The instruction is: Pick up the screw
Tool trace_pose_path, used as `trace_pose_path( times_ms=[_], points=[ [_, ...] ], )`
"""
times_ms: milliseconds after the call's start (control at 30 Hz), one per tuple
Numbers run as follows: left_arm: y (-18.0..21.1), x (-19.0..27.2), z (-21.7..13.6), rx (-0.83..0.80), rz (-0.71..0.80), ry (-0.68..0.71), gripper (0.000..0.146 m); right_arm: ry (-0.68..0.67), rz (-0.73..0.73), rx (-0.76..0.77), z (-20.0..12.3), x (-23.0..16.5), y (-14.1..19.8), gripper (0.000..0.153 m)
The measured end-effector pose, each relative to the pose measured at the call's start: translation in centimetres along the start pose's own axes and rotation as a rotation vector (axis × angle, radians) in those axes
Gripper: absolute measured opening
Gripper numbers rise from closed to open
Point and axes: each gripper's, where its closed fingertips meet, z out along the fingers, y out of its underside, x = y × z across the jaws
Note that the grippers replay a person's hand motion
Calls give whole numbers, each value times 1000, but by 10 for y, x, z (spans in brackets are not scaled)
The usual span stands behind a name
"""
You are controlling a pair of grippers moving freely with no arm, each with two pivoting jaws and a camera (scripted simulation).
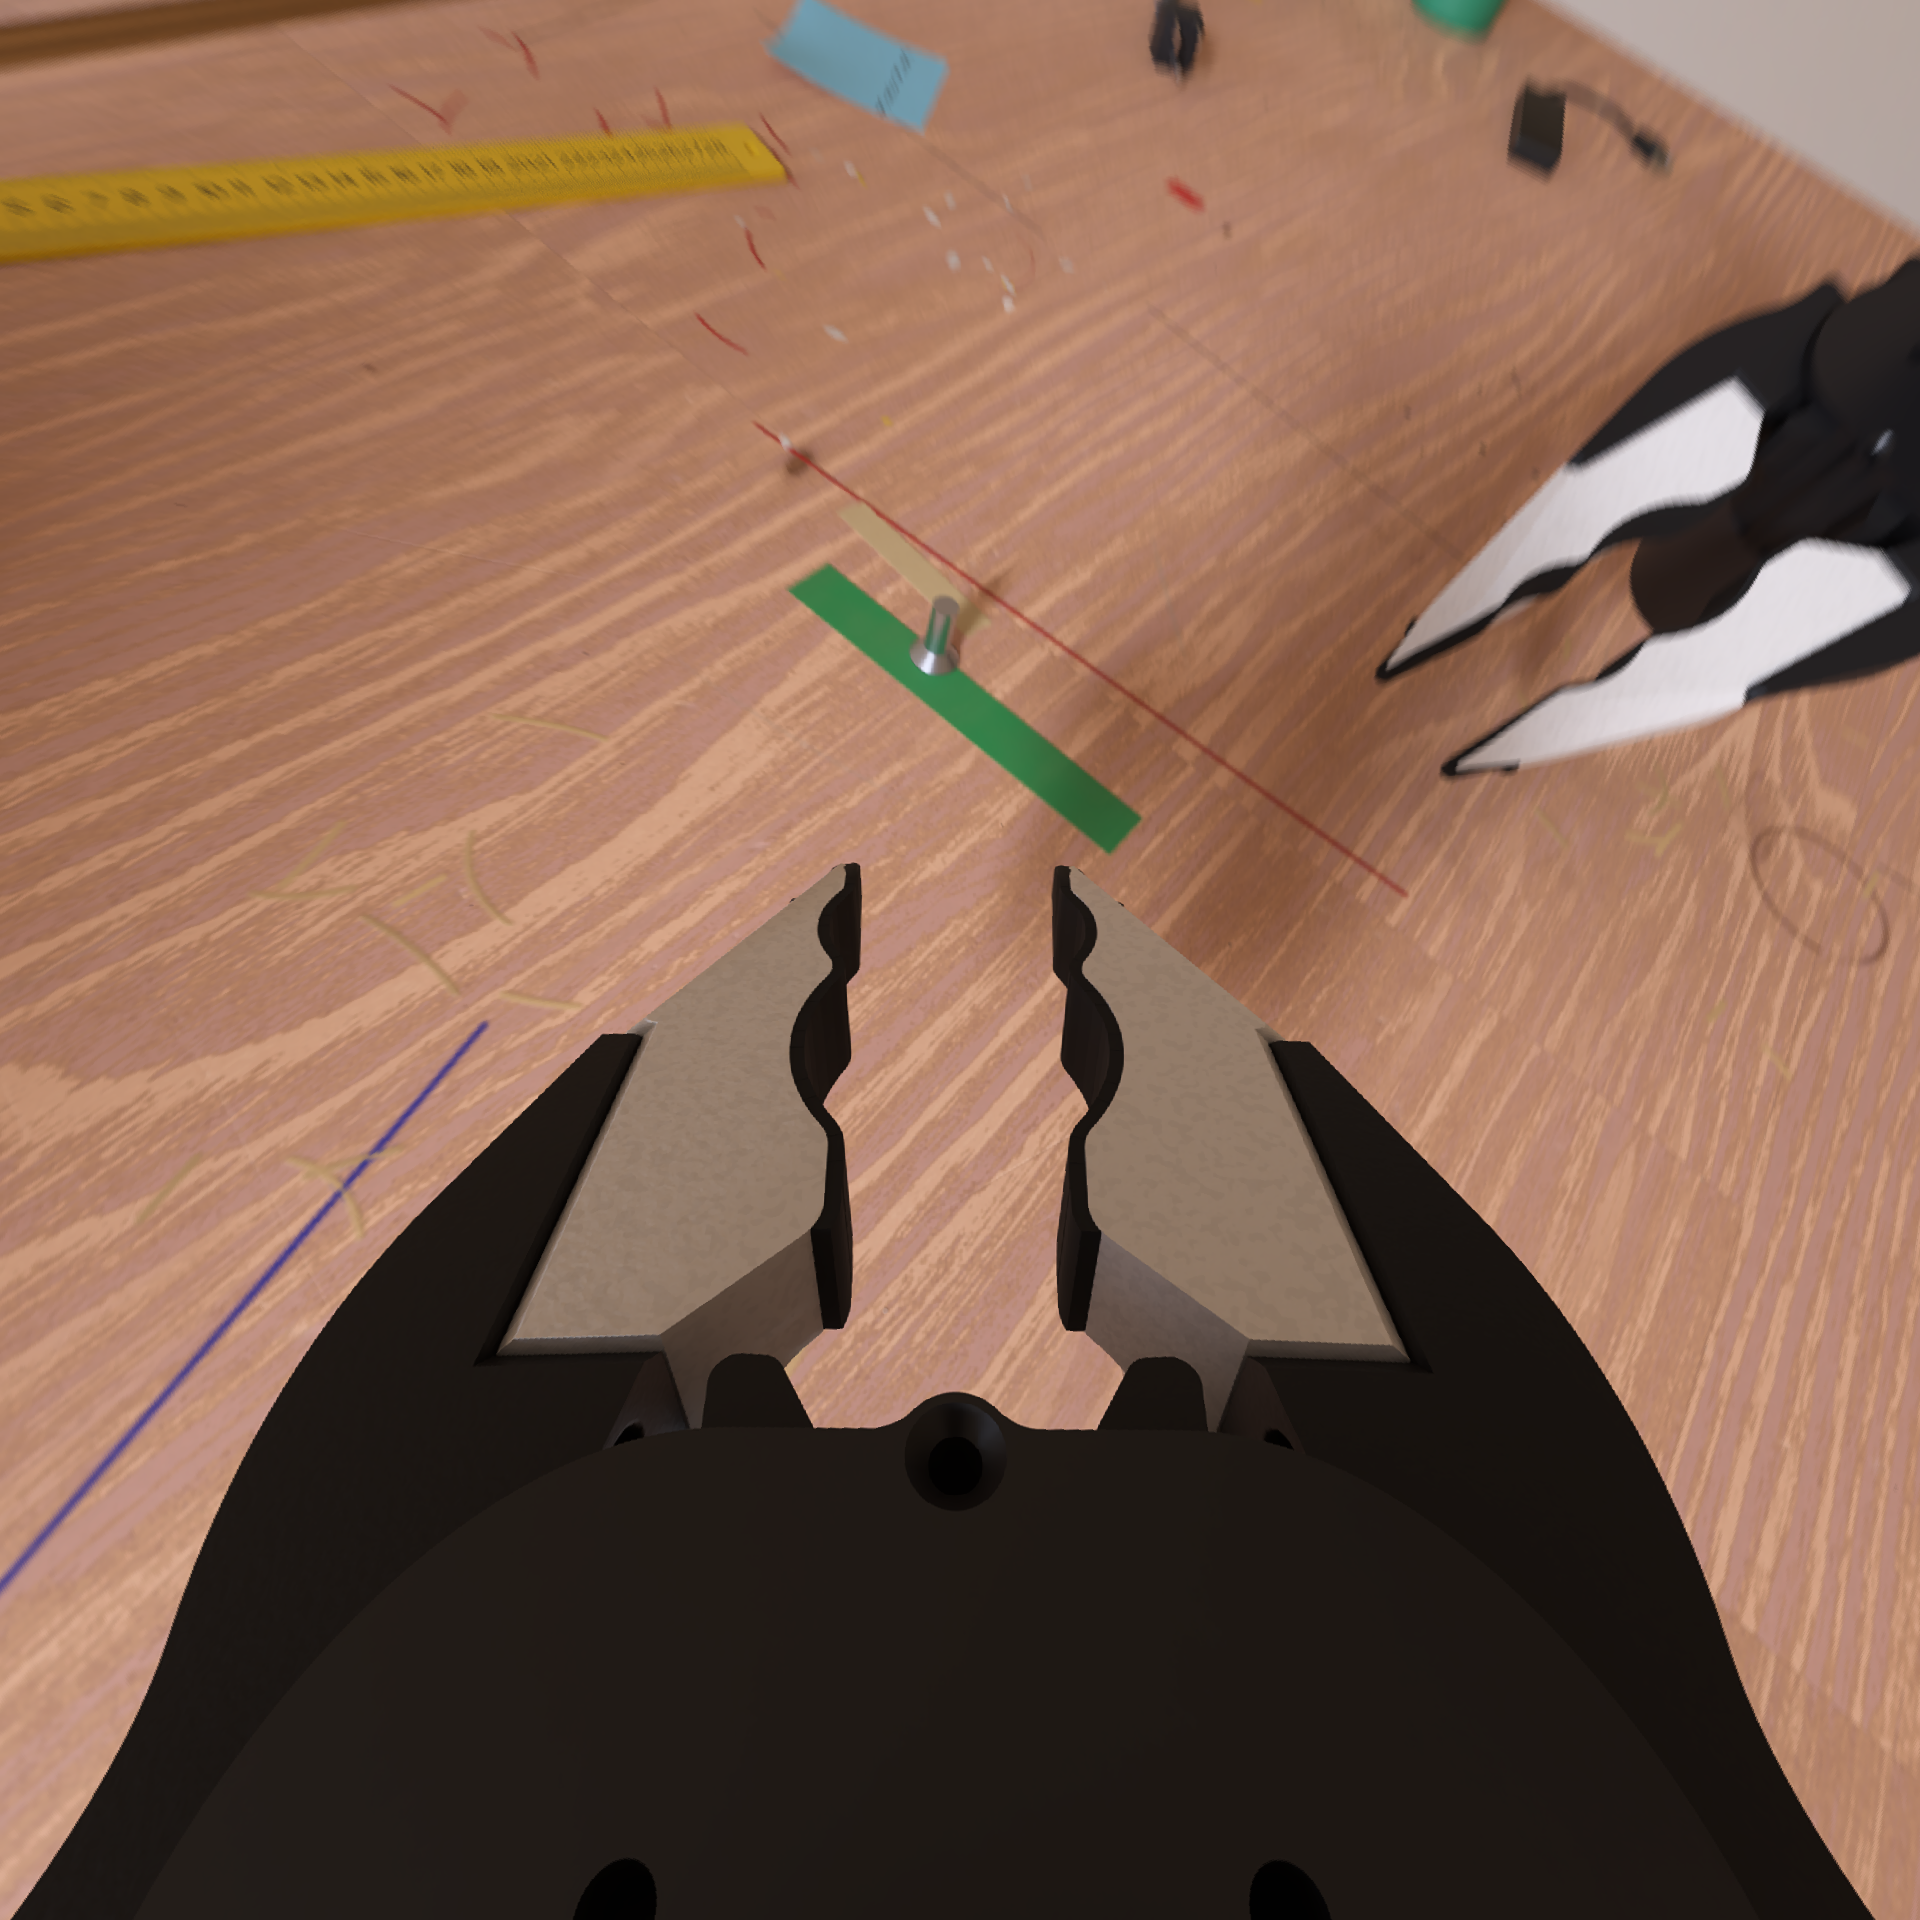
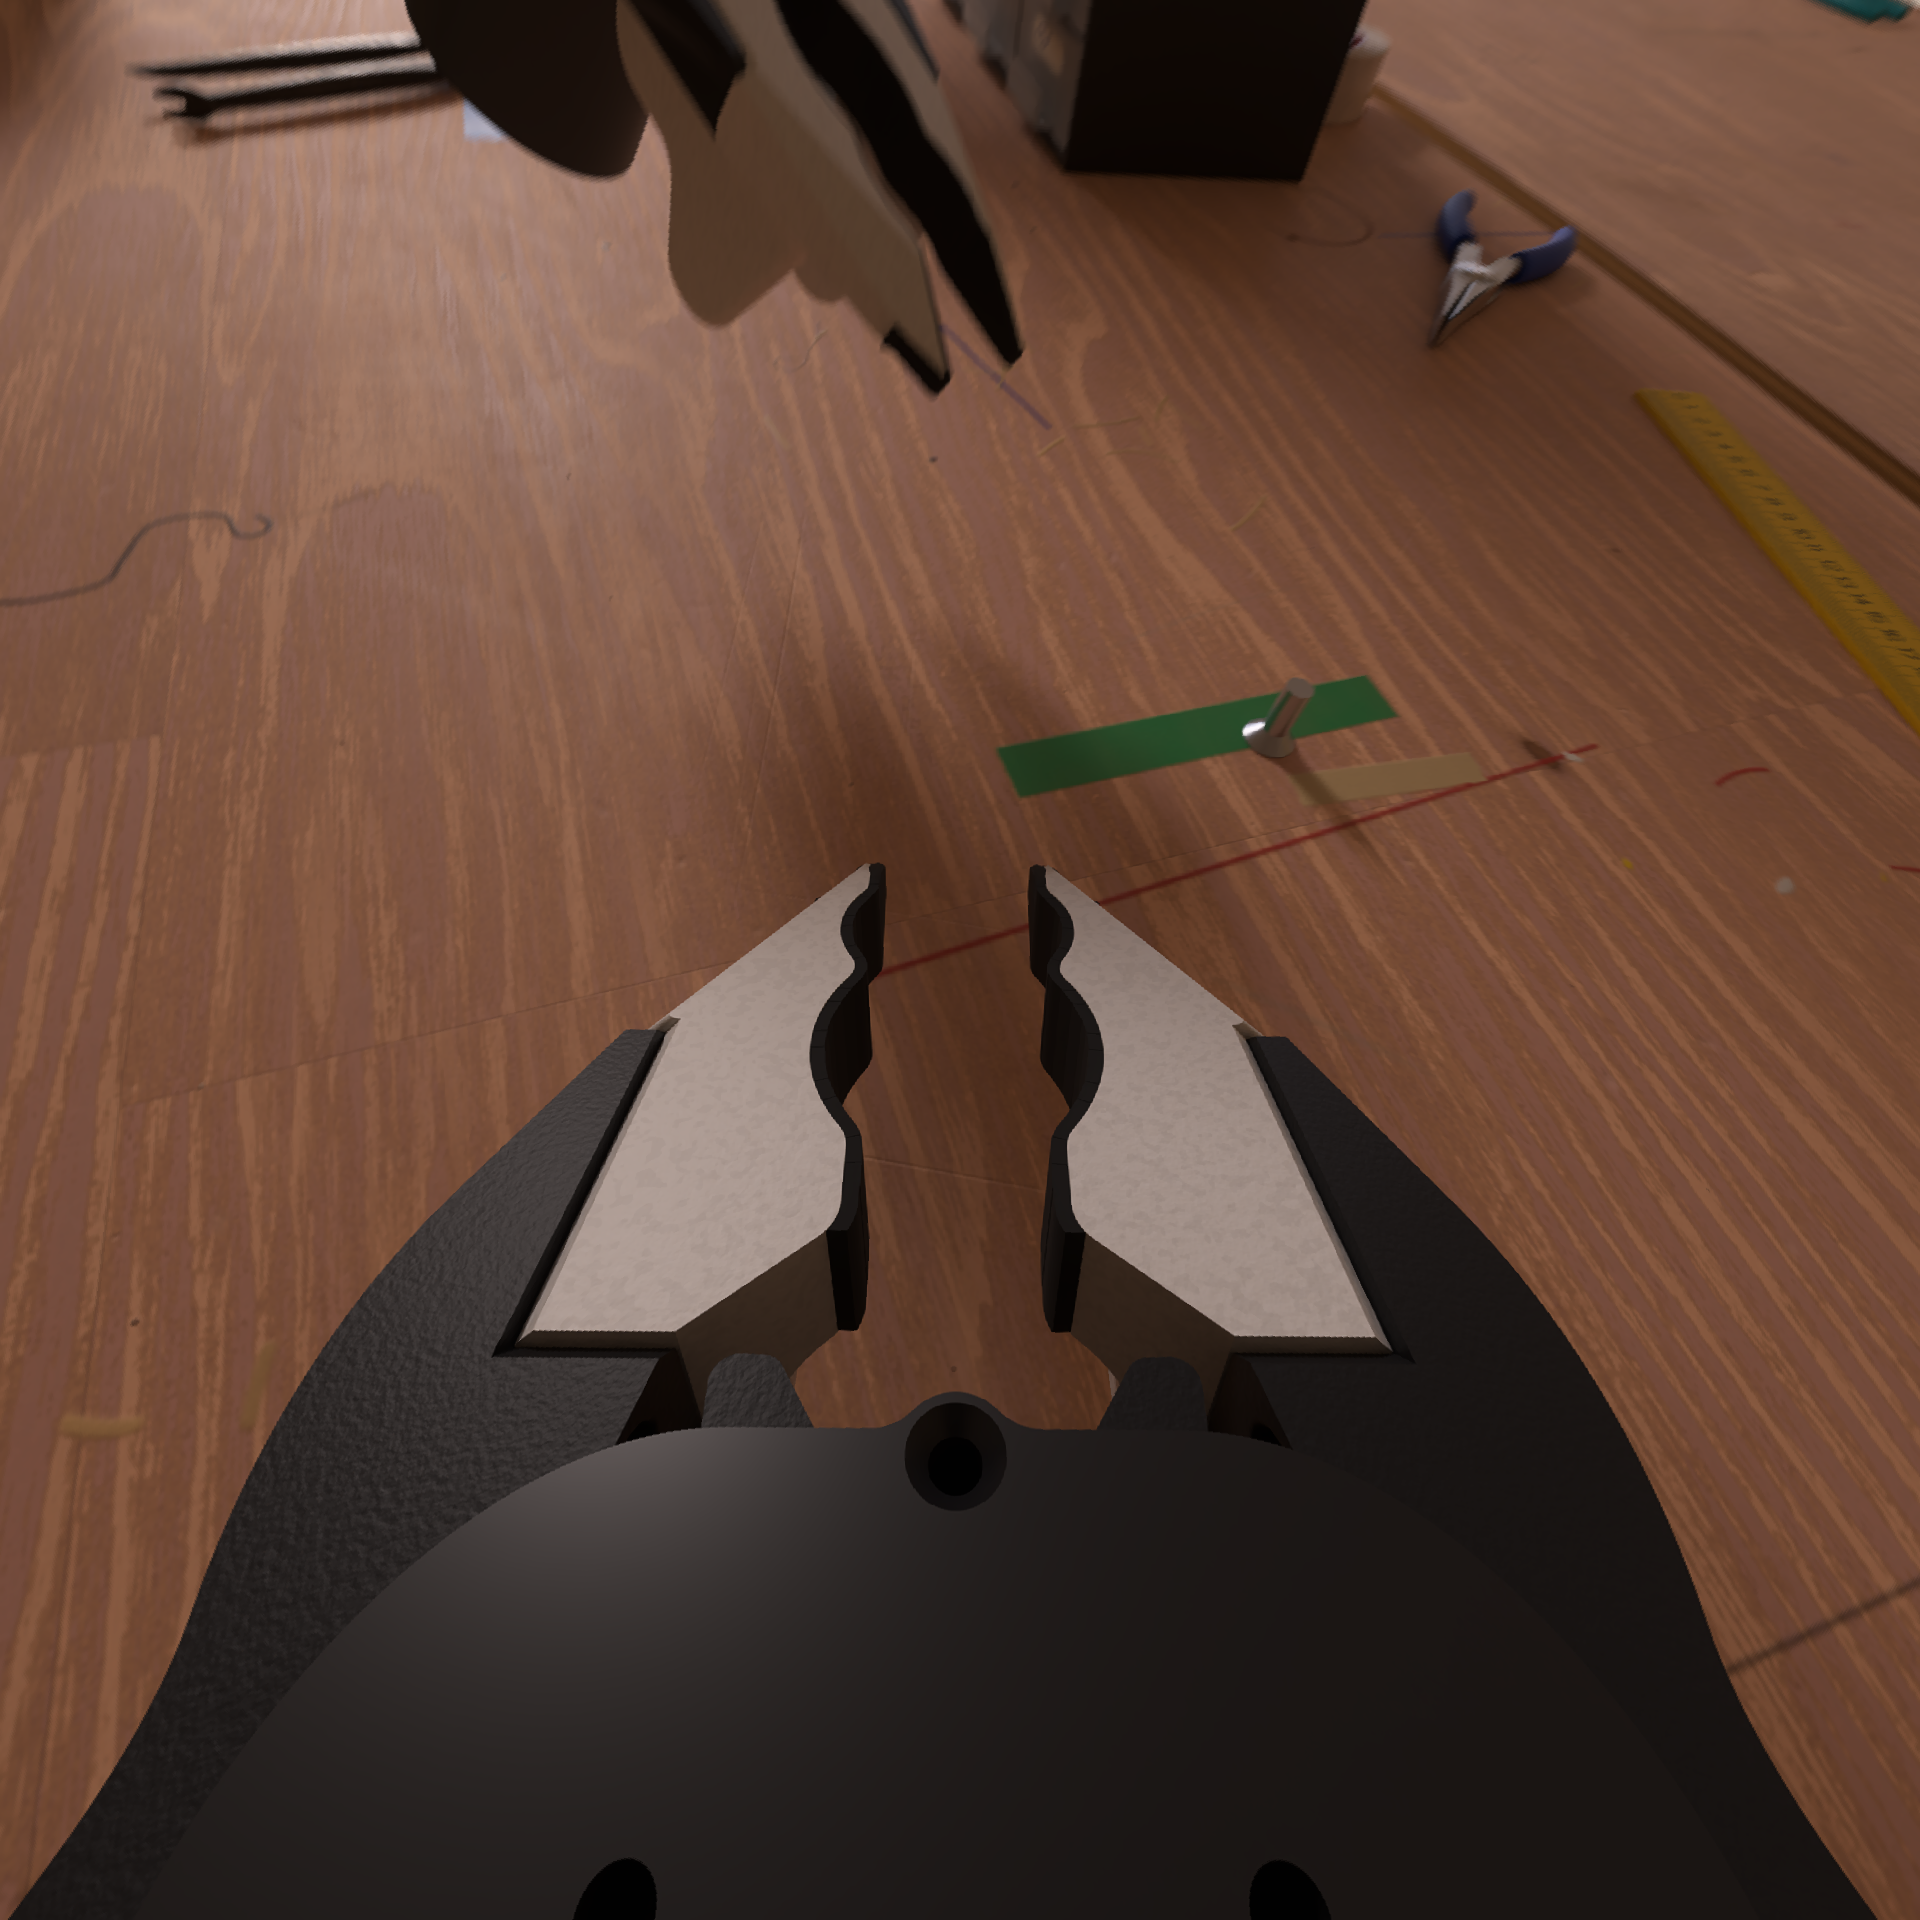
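A small silver screw stands head down on a green tape strip on the wooden table, shank pointing up. My left gripper is open and empty, hovering short of the strip with the screw straight ahead. In the right wrist view the screw stands on the green strip, ahead and to the right of my right gripper, which is open and empty. The right gripper also shows at the right of the left wrist view, and the left gripper hangs at the top of the right wrist view.
A yellow ruler lies at the far left, also in the right wrist view. A blue paper, small black parts, blue-handled pliers, a black box, a tan tape piece and a red line.
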Motion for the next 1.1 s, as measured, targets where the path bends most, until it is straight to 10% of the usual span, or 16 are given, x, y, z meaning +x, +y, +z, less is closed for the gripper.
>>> trace_pose_path(
  times_ms=[667, 967, 1100],
  points=[
    [-19, -6, 117, -563, 595, 152, 19, 55, 38, 160, -46, 8, 0, 22],
    [-18, -16, 121, -592, 564, 112, 8, 69, 40, 165, -52, 15, 3, 21],
    [-47, 20, 101, -334, 315, 188, 8, 118, -15, 158, -52, 19, -3, 21]
  ],
)
